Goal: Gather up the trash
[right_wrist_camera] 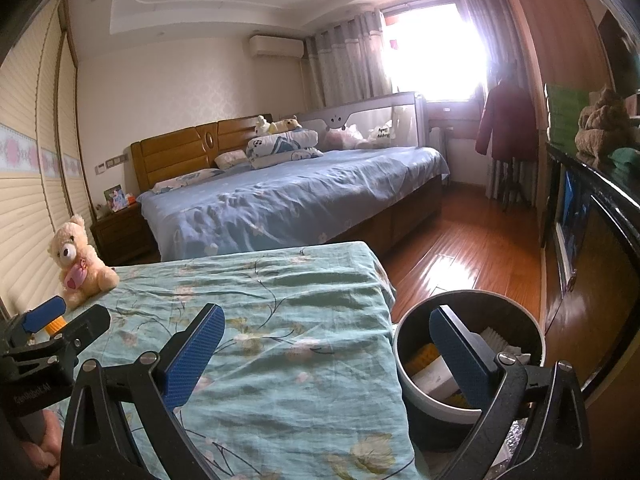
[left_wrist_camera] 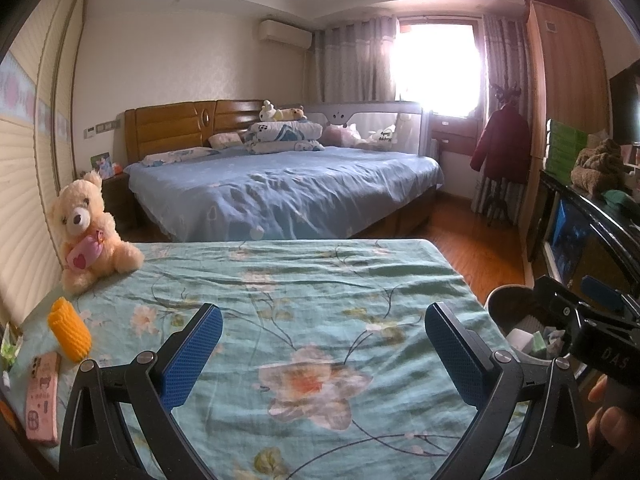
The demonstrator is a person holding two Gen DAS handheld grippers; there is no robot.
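My left gripper (left_wrist_camera: 326, 356) is open and empty over the teal floral bedspread (left_wrist_camera: 304, 300). On the spread at its left lie an orange foam net (left_wrist_camera: 70, 334), a pink packet (left_wrist_camera: 42, 396) and a green wrapper (left_wrist_camera: 10, 344) at the frame edge. My right gripper (right_wrist_camera: 328, 360) is open with nothing held; its right finger hangs over the round trash bin (right_wrist_camera: 432, 406) beside the bed. The bin holds a yellow foam piece (right_wrist_camera: 426, 354), a white box (right_wrist_camera: 436, 376) and white pleated paper (right_wrist_camera: 496, 338). The left wrist view shows the right gripper (left_wrist_camera: 576, 294) above the bin (left_wrist_camera: 500, 304).
A cream teddy bear (left_wrist_camera: 90, 232) sits at the bedspread's far left corner by the wall. Beyond it stands a large blue bed (left_wrist_camera: 280, 192). Wooden floor (right_wrist_camera: 460, 256) runs to the right of the beds, with a dark cabinet (right_wrist_camera: 592, 248) along the right wall.
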